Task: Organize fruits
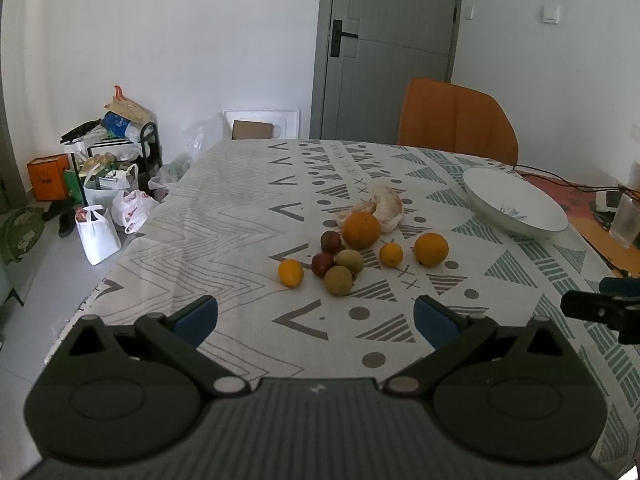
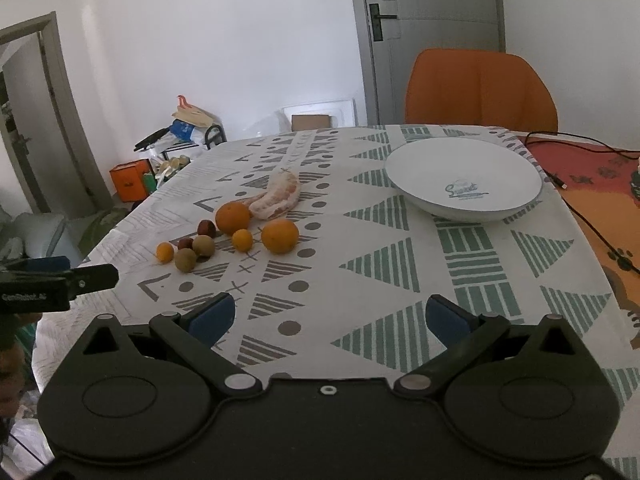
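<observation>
While nothing is held, both the left gripper and right gripper are kept wide; fruits are clustered left of the empty bowl, likely their destination.

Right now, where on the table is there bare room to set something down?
Bare cloth lies between the fruit cluster and the white bowl, and in front of both grippers. The bowl itself is empty. Crowded: the fruits sit packed together, and cables cross the table's right edge.
</observation>
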`<state>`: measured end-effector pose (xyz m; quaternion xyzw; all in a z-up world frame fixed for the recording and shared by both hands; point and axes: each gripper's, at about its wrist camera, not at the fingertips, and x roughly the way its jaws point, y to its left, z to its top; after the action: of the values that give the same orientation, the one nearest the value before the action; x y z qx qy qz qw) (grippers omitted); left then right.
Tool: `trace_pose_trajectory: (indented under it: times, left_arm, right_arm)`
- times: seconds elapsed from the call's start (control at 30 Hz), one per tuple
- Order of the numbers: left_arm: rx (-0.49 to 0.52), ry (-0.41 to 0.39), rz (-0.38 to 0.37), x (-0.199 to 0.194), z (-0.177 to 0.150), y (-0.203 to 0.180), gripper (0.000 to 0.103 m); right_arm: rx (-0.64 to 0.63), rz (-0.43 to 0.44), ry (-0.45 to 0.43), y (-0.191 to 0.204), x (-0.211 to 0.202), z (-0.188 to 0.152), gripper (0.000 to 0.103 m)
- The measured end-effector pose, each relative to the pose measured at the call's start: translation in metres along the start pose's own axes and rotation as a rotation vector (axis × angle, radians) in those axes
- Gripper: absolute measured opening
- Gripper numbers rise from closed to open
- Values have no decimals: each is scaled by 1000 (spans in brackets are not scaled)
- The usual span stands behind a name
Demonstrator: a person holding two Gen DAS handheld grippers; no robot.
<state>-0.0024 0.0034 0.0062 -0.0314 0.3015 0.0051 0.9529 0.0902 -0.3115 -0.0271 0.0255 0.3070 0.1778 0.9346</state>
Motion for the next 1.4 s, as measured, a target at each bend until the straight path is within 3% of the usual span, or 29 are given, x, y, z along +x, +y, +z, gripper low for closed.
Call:
trace_pose_trajectory:
  times: [1.4]
  left_arm:
    - [-26,-31,-20,-6,8,18,103]
  right_arm:
    - [-6,-23,-17,-1,3,6,103]
